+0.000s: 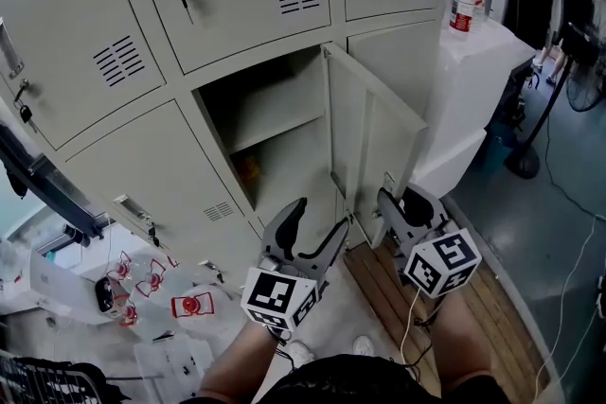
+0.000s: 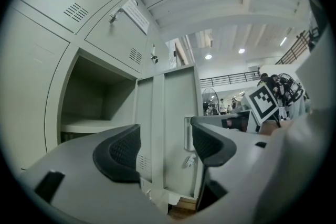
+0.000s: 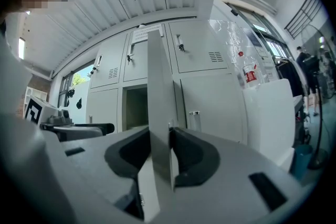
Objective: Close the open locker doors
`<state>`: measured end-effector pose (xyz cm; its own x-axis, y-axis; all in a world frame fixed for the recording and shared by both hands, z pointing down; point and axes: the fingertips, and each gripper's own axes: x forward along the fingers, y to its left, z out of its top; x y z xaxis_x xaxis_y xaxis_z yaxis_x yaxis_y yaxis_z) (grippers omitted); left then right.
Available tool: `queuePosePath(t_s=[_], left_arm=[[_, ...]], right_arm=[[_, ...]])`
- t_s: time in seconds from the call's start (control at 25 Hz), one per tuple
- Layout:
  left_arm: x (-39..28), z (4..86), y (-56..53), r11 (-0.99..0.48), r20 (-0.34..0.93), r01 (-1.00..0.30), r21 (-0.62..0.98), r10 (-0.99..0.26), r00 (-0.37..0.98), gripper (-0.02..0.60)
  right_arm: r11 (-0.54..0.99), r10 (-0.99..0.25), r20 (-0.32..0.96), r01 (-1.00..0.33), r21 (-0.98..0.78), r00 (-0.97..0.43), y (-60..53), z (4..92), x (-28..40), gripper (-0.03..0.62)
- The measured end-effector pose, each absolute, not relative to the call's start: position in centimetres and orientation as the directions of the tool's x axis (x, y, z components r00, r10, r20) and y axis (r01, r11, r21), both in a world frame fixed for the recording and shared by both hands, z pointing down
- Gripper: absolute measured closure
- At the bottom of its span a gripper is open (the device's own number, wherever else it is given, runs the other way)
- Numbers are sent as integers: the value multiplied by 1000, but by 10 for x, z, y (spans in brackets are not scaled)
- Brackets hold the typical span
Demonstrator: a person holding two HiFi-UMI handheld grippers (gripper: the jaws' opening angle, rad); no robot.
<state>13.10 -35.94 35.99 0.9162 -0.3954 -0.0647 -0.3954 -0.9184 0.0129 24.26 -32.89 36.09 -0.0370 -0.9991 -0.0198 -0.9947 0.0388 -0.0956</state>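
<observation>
Between the right claw's (image 3: pixel 160 150) jaws sits the free edge of the open locker door (image 3: pixel 160 86). The pads are pinched narrow on the sheet metal from both sides, low on the door. The left claw (image 2: pixel 165 145) is just to the left of it, jaws wide and nothing between them, aimed at the door's inner face. The open compartment (image 1: pixel 270 123) is ahead and left of both claws.

How I'd run it:
- The hinge looks to be on the compartment's right side, so carry the gripped edge on an arc, left and in. Don't drag it straight.
- The left claw sits in the likely sweep, so pull it clear first or the door will hit it.
- Let go short of the frame, or the inner jaw gets trapped in the gap. Then push the outer face home with the claw tip and check that it stays shut.

Can't see or can't tell:
- The hinge line is behind the door.
- In the head view the right claw covers the door's bottom corner.
- There is a small metal fitting (image 2: pixel 189 134) at the door edge. It could be a latch or a handle, unclear.
- There is an orange thing (image 1: pixel 248 170) under the shelf (image 1: pixel 270 139), unidentifiable.
- The locker rows run out of frame. The other doors in view look shut, and beyond that I can't say.
</observation>
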Motion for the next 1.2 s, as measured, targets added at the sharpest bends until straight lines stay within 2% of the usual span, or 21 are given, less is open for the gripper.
queuePosePath(t_s=[0.64, 1.2], left_arm=[[71, 360, -380, -904, -66, -426, 23, -427, 902, 293], [11, 366, -407, -903, -57, -429, 18, -429, 902, 302]], right_arm=[[40, -999, -28, -995, -89, -38, -346, 361, 188, 457], [-22, -998, -53, -996, -88, 26, -372, 360, 143, 439]])
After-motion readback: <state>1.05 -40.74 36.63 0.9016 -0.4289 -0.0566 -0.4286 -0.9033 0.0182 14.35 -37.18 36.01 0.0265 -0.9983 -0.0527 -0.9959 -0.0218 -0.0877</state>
